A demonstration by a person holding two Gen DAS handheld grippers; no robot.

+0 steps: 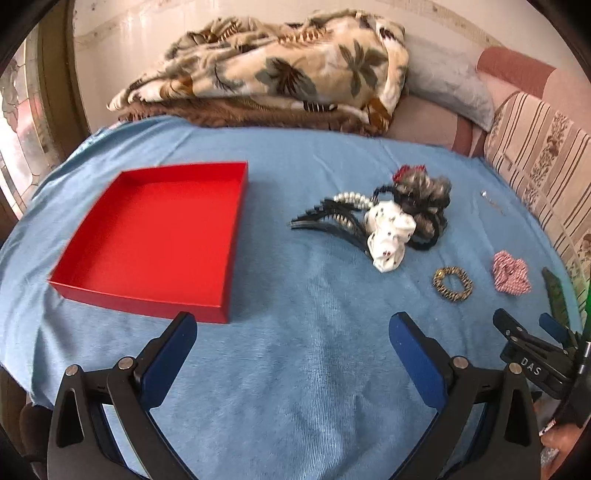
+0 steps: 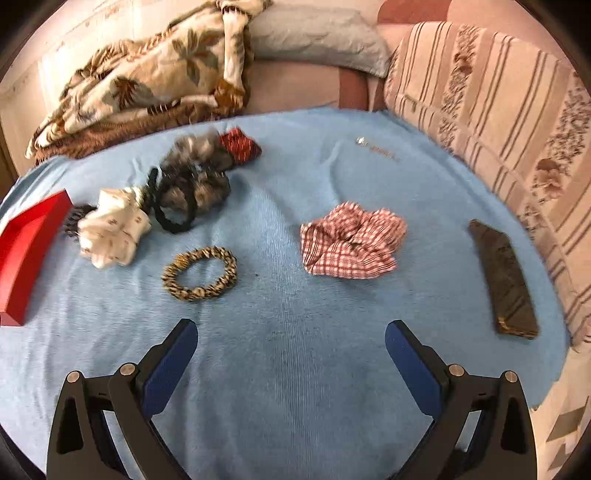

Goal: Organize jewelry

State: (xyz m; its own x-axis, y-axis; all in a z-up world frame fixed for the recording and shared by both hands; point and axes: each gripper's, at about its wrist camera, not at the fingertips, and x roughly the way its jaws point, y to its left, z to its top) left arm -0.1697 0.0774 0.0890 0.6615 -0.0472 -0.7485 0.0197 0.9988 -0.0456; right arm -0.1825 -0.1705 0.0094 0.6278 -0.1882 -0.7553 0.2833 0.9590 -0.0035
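An empty red box lies on the blue cloth, left of a heap of hair accessories: a white scrunchie, black combs, a grey scrunchie. A gold-and-black band and a pink checked scrunchie lie apart to the right. My left gripper is open above bare cloth. My right gripper is open too, short of the gold band and the checked scrunchie. The right gripper also shows at the left view's right edge.
A dark flat case lies at the right near the striped sofa back. A small silver piece with a chain rests far right. A leaf-print blanket and a grey pillow sit behind the cloth.
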